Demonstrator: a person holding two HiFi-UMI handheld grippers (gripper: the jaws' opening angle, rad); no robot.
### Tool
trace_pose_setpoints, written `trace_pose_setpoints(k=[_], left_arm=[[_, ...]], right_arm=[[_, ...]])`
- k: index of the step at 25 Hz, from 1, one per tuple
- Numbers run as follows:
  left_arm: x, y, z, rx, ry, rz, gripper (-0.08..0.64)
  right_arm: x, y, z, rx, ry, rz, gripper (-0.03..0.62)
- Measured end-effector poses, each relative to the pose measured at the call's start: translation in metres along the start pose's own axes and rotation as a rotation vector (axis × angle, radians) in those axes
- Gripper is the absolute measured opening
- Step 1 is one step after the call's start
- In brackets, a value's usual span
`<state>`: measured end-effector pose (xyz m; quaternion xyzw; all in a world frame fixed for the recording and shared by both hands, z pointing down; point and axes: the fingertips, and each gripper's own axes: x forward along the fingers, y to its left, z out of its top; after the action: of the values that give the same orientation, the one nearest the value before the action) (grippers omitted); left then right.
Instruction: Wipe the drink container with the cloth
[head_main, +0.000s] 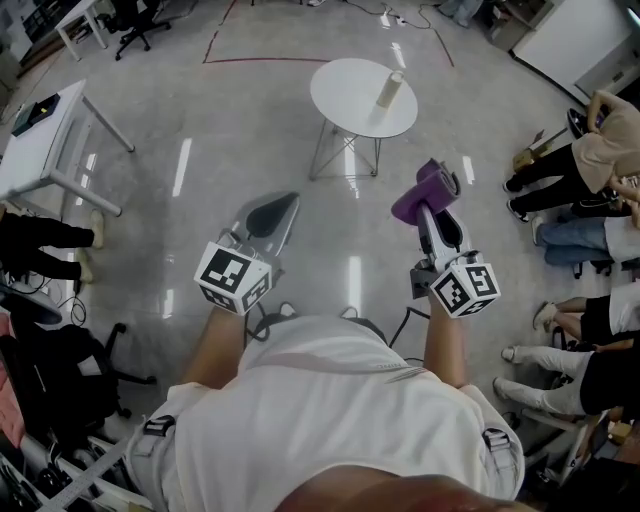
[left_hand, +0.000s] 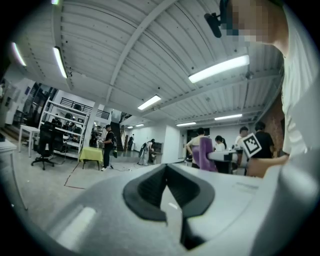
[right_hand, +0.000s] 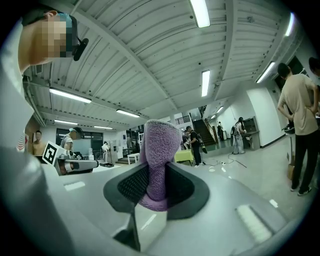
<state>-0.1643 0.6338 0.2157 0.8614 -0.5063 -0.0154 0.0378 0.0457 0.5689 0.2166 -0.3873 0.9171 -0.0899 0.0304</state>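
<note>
Two grippers are up in front of the person, both pointing level toward the far side of the room.

Right gripper: jaws clamped on a purple cloth, with a fold sticking out past the tips.

Left gripper: jaws fully together, nothing between them.

Drink container: a pale cylinder on the small round white table, right of the top's centre. It's well apart from both grippers and farther out. It looks tilted, but I can't tell for sure from the head view.

People sit at the right edge and a desk stands at far left. Neither is in play.

My read of the step is approach. The cloth is in hand, there's no contact with the container, and wiping hasn't started.

The next move calls for closing the gap to the table. Then the left jaws likely need to open and steady the container while the right brings the cloth onto its side.

Risk: it's probably a light container on a small table, so an unsupported push with the cloth could tip it.
</note>
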Motion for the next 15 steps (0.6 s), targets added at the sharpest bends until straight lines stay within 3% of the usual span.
trace_pose_setpoints(k=[5,10,15], left_arm=[[-0.009,0.033,-0.012,-0.021,0.0,0.004,0.003],[0.004,0.055,-0.025,-0.055,0.011,-0.007,0.003],[0.054,0.086,-0.021,-0.048,0.02,0.008,0.003]], right_arm=[[0.028,0.017,-0.023,-0.003,0.049,0.001,0.1],[0.052,-0.001,-0.028,0.027,0.058,-0.033,0.1],[0.101,-0.035,-0.026,0.039,0.044,-0.003,0.1]])
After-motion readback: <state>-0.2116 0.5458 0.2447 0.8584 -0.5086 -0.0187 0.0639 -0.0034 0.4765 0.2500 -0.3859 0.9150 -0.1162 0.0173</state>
